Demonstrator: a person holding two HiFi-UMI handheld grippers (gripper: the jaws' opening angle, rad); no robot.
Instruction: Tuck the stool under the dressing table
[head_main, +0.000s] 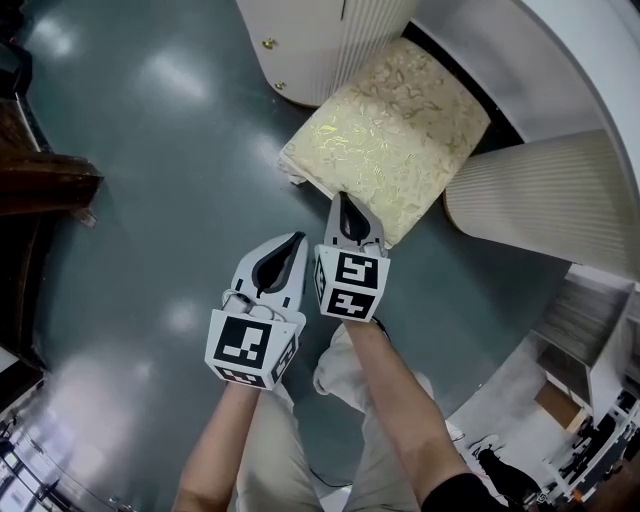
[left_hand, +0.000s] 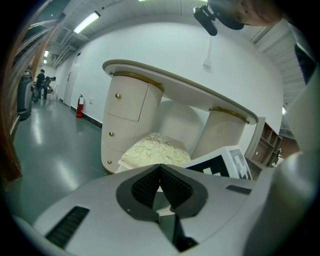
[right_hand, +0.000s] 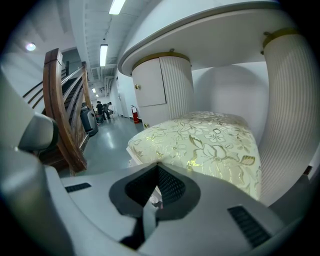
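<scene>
The stool (head_main: 385, 130) has a cream cushion with a gold floral pattern. It stands partway into the gap between the dressing table's two ribbed pedestals, under the white top (head_main: 575, 45). My right gripper (head_main: 344, 199) is shut and empty, its tip at the cushion's near edge. My left gripper (head_main: 296, 238) is also shut and empty, just left of the right one and short of the stool. The left gripper view shows the stool (left_hand: 155, 150) beyond the shut left gripper (left_hand: 160, 167), below the table top (left_hand: 165, 82). In the right gripper view the cushion (right_hand: 210, 145) lies close ahead of the right gripper (right_hand: 158, 167).
Dark wooden furniture (head_main: 40, 180) stands at the left, seen as a curved wooden rail (right_hand: 60, 115) in the right gripper view. Shelving (head_main: 590, 330) sits at the lower right. Grey glossy floor (head_main: 170, 120) spreads left of the table. People (left_hand: 42, 80) stand far down the corridor.
</scene>
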